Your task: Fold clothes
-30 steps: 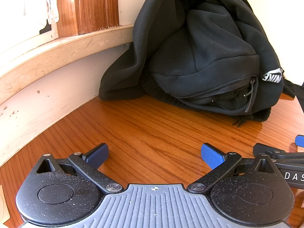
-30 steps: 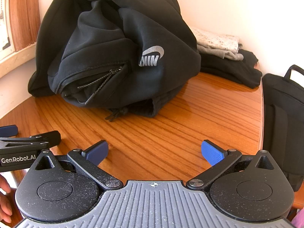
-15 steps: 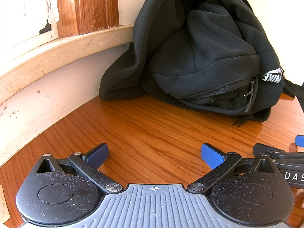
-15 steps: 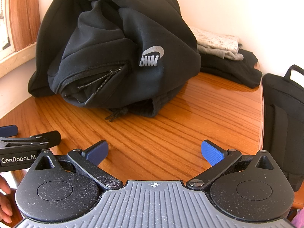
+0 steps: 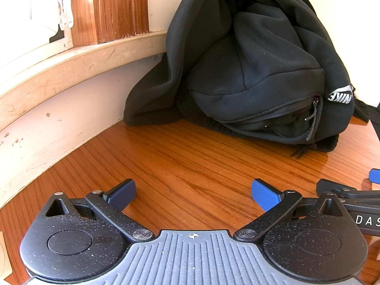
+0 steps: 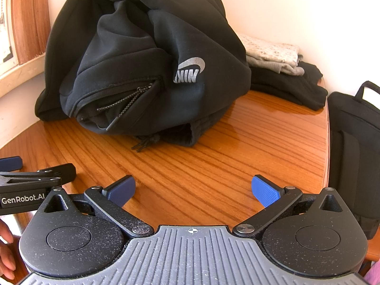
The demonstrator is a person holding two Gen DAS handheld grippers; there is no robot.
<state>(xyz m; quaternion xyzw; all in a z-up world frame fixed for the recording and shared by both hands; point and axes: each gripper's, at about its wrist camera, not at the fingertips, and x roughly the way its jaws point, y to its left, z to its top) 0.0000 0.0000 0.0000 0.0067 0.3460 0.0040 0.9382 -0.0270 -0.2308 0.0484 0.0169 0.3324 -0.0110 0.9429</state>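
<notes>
The worktop (image 6: 213, 166) is a glossy slab of orange-brown wood with strong, dark grain lines and a rounded edge on its right side. It meets a pale, scuffed wall with a beige ledge (image 5: 71, 64) and a strip of reddish wood trim above it on the left.

A black hoodie (image 6: 142, 59) sits heaped at the back of the worktop, leaning into the corner of the wall. Its fabric is thick, matte fleece that slumps in soft, rounded folds; a silver-grey printed logo (image 6: 188, 71) shows on one fold, and a zipped pocket with a braided cord pull (image 6: 123, 106) gapes beneath it. A ribbed hem and a frayed drawstring end poke out at the base.

To the right, off the worktop's edge, stands a black fabric bag (image 6: 353, 142) with a carry handle. Behind the hoodie, in the far right corner, lies a small folded stack (image 6: 280, 71): pale patterned cloth over grey cloth over a dark garment.

The right gripper (image 6: 193, 190) hovers low over bare wood near the front, well apart from the hoodie. Its jaws are spread wide and grasp nothing; the blue pads (image 6: 264, 193) have a fine knurled texture, set on black, dusty linkages. The left gripper (image 5: 193, 193) sits just beside it in the same pose, jaws released wide over bare wood, empty. Fingertips of a hand (image 6: 6, 249) show at the lower left of the right wrist view.
</notes>
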